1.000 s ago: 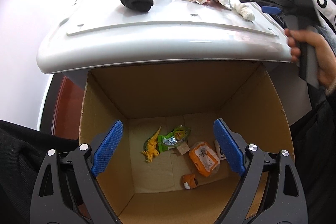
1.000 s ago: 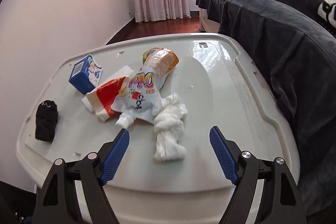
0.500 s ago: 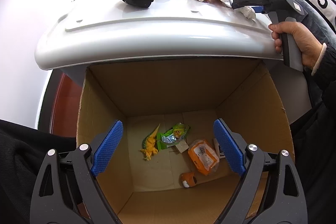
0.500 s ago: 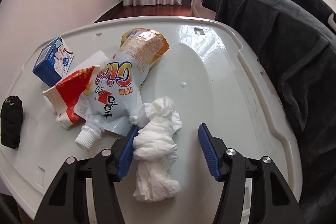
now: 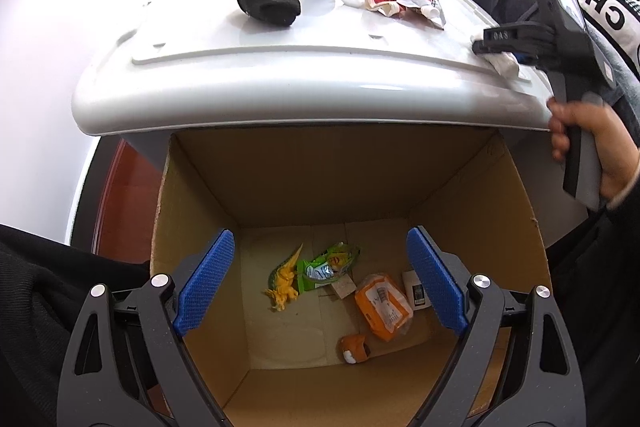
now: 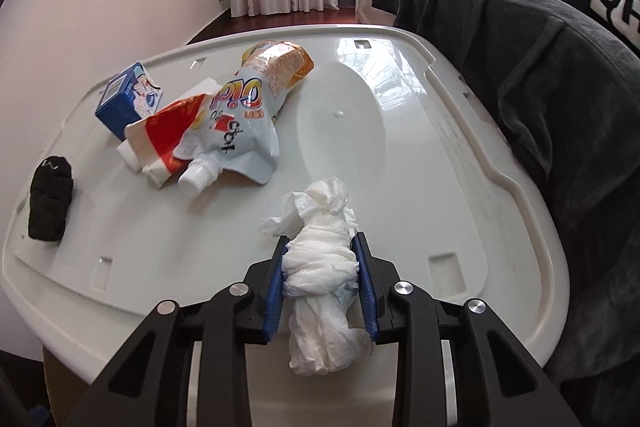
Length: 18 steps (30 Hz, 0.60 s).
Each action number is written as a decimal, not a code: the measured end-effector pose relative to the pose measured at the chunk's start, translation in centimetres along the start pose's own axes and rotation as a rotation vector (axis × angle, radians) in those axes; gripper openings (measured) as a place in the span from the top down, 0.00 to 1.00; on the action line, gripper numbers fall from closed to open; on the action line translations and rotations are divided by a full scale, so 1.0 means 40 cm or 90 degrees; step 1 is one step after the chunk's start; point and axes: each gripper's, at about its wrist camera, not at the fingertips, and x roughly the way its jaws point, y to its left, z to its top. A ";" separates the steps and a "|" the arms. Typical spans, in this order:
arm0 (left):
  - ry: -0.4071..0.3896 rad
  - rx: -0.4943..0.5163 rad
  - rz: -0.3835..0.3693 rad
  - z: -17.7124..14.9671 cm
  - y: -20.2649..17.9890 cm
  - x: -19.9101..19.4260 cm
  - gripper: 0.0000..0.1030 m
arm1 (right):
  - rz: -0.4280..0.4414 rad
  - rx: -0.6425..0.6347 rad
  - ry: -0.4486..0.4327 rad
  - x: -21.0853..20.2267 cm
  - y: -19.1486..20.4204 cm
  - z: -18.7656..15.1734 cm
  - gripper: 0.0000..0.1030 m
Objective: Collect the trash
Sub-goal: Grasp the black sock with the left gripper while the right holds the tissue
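Since half a second ago, the right gripper [image 6: 320, 281] has been closing in, and its blue pads [image 6: 275, 291] are now pinching the crumpled white tissue wad [image 6: 320, 267] from both sides, where earlier they were standing apart around it. This tissue wad is lying on the near part of the white plastic lid [image 6: 400, 155], its long axis running near to far along the fingers, with the looser, ruffled end pointing away toward the far side and the twisted end hanging back past the near edge. To its far left, well apart, a spouted drink pouch [image 6: 240, 123] is overlapping a red and white wrapper [image 6: 164, 139], with a small blue carton [image 6: 128, 99] behind them and a black sock [image 6: 50, 203] near the left rim. Meanwhile the left gripper [image 5: 320, 287] is hovering with its jaws spread wide over the open cardboard box [image 5: 280, 179], holding nothing, while snack wrappers and a yellow toy dinosaur [image 5: 284, 279] are lying on the box floor.
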 end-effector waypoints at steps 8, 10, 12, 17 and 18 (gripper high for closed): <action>-0.038 -0.015 0.023 0.092 0.003 -0.040 0.17 | -0.002 0.004 -0.006 -0.008 0.001 -0.013 0.70; -0.067 -0.026 0.014 0.163 0.001 -0.054 0.17 | 0.001 0.007 -0.005 -0.007 -0.001 -0.013 0.70; -0.091 -0.029 0.020 0.242 0.000 -0.049 0.17 | 0.003 0.010 -0.004 -0.005 -0.003 -0.009 0.69; -0.136 -0.036 0.089 0.403 0.018 0.026 0.17 | 0.012 0.015 -0.002 -0.005 -0.008 -0.005 0.69; -0.131 -0.045 0.099 0.428 0.027 0.053 0.17 | 0.012 0.015 -0.001 -0.004 -0.008 -0.005 0.69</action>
